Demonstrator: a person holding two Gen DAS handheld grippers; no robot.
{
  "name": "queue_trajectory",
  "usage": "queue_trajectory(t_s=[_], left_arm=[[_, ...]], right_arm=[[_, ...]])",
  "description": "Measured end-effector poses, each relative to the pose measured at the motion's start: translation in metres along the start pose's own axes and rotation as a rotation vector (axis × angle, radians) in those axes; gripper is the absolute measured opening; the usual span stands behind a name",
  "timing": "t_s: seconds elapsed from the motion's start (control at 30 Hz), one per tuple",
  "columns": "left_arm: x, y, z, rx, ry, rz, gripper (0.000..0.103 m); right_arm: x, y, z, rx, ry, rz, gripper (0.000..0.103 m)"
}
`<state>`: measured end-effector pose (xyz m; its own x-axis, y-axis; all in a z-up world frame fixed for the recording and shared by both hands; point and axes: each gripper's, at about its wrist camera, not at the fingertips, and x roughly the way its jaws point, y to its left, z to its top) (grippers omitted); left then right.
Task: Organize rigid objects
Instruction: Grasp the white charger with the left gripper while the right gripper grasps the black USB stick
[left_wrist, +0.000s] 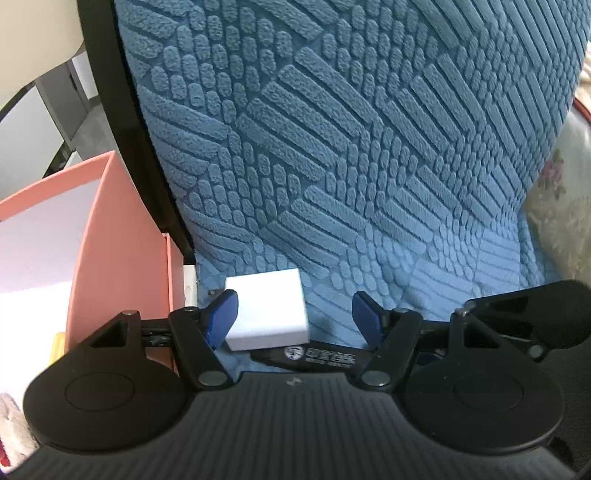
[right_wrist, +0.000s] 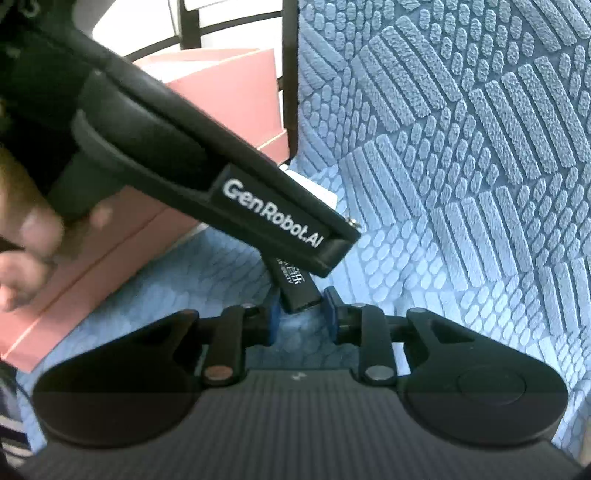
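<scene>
Surface is a blue textured cushion cover (left_wrist: 369, 147), soft and ridged, not a table. A pink box (left_wrist: 122, 236) sits at 9 o'clock in the left wrist view, just beside the seat edge; it is presumably the sorting target.

Left gripper (left_wrist: 295, 317): fingers spread apart, gripping nothing. A white block (left_wrist: 267, 308) lies on the cushion between them, pushed toward the 9 o'clock finger; whether that finger touches it cannot be told. The 3 o'clock finger is well clear.

Right gripper (right_wrist: 303, 314): fingers drawn in narrow around the near end of a slim black bar with white lettering (right_wrist: 295, 290). The 9 o'clock finger looks against it; a sliver of gap seems to remain at the 3 o'clock finger, so a firm pinch cannot be confirmed. The bar runs toward 11 o'clock under the left gripper's body.

Risks, as judged:
- The block sits off-centre, so closing may shove or twist it across the plush ridges rather than clamp it squarely.
- The bar is taken at its very end; it may pivot or slip when lifted.
- The two grippers are crowded together, so lifting the bar could knock the left gripper or the block.
- The soft cover may let the fingers snag.
</scene>
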<state>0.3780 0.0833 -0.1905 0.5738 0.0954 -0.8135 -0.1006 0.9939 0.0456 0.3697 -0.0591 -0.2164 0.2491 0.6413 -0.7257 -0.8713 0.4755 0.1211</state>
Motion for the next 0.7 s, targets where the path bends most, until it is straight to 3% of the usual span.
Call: queue_trajectory(t_s=[0.43, 0.57, 0.7], left_arm=[[0.005, -0.004, -0.005, 0.026, 0.030, 0.022, 0.074], [0.009, -0.004, -0.007, 0.024, 0.031, 0.055, 0.063], [0.017, -0.004, -0.010, 0.033, 0.038, 0.070, 0.061]], right_arm=[[-0.063, 0.004, -0.009, 0.102, 0.012, -0.048, 0.028], [-0.072, 0.008, -0.011, 0.121, 0.014, -0.052, 0.028], [-0.079, 0.011, -0.015, 0.142, 0.030, -0.068, 0.028]])
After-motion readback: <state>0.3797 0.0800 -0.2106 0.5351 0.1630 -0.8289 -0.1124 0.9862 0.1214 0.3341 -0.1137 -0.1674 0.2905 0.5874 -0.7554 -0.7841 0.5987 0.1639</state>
